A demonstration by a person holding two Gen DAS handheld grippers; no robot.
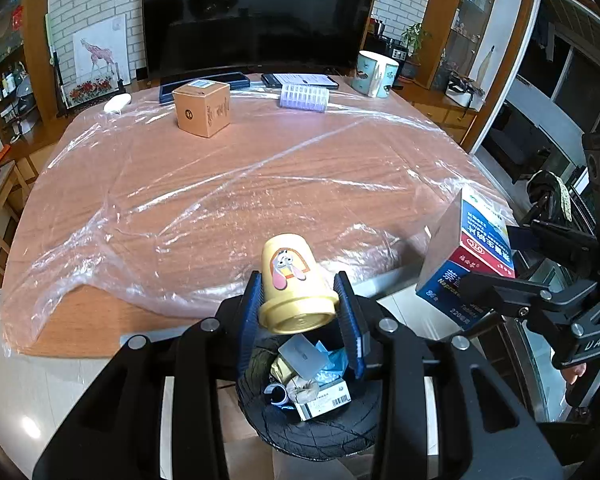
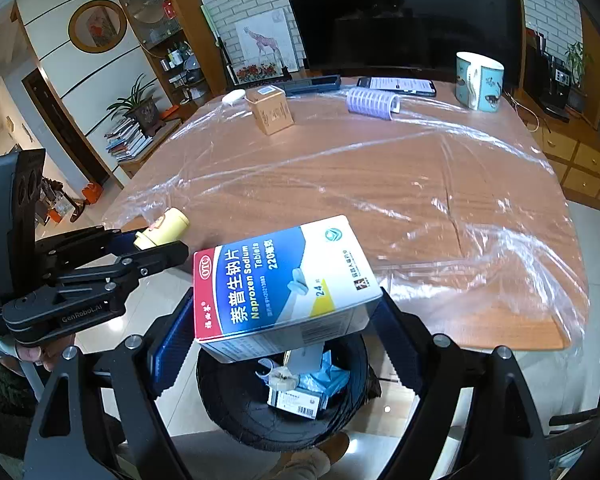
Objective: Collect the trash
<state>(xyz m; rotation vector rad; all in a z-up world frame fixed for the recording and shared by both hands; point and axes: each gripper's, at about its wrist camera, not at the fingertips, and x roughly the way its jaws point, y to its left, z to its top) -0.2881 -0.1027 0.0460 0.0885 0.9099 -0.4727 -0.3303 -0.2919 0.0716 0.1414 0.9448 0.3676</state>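
Observation:
My left gripper (image 1: 300, 312) is shut on a small yellow cartoon cup (image 1: 292, 280), held tilted above a black-lined trash bin (image 1: 324, 428) on the floor by the table's near edge. The bin holds boxes, paper and blue wrapping. My right gripper (image 2: 288, 320) is shut on a blue, red and white medicine box (image 2: 284, 284), held over the same bin (image 2: 240, 404). The box (image 1: 468, 256) and right gripper show at the right of the left wrist view. The left gripper (image 2: 156, 248) with the cup (image 2: 164, 228) shows at the left of the right wrist view.
The wooden table (image 1: 228, 200) is covered by clear plastic sheet. At its far side stand a brown cardboard box (image 1: 202, 108), a purple ribbed roll (image 1: 304, 98), a teal mug (image 1: 376, 74), a phone (image 1: 300, 80) and a white object (image 1: 118, 102). A television stands behind.

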